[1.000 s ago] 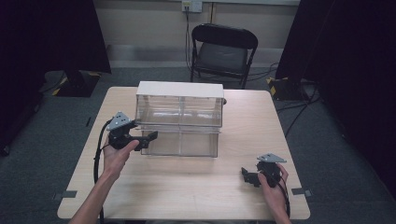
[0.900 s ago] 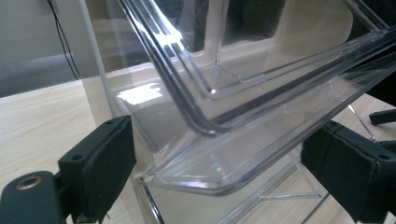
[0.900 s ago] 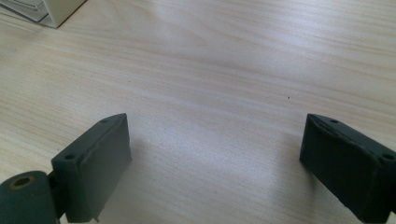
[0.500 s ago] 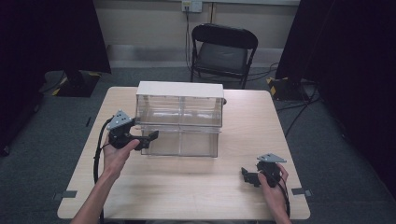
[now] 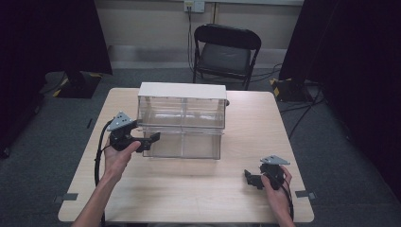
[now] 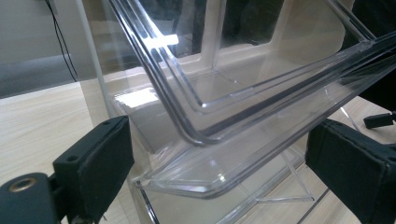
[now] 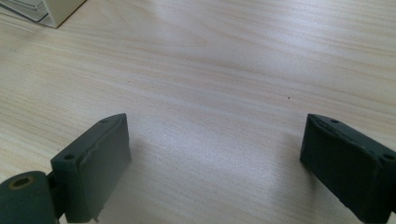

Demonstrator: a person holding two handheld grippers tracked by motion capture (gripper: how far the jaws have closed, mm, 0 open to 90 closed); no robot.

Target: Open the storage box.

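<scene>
A clear plastic drawer cabinet (image 5: 182, 111) with a white top stands on the wooden table (image 5: 198, 189). Its lower drawer (image 5: 189, 145) is pulled out toward me. My left gripper (image 5: 153, 138) sits at that drawer's front left corner. In the left gripper view the drawer's rounded corner (image 6: 201, 135) lies between the jaws of the left gripper (image 6: 219, 168), which stand wide and touch nothing; they have just been closing a little. My right gripper (image 5: 248, 178) rests low at the table's front right, open (image 7: 215, 158) over bare wood.
A black folding chair (image 5: 224, 52) stands behind the table's far edge. Cables run across the grey floor at the right (image 5: 302, 113). A corner of the cabinet's white base (image 7: 60, 11) shows far off in the right gripper view.
The left gripper's jaws stand wider apart at the drawer's corner than a second ago. Neither hand has shifted, and the drawer stays pulled out.
</scene>
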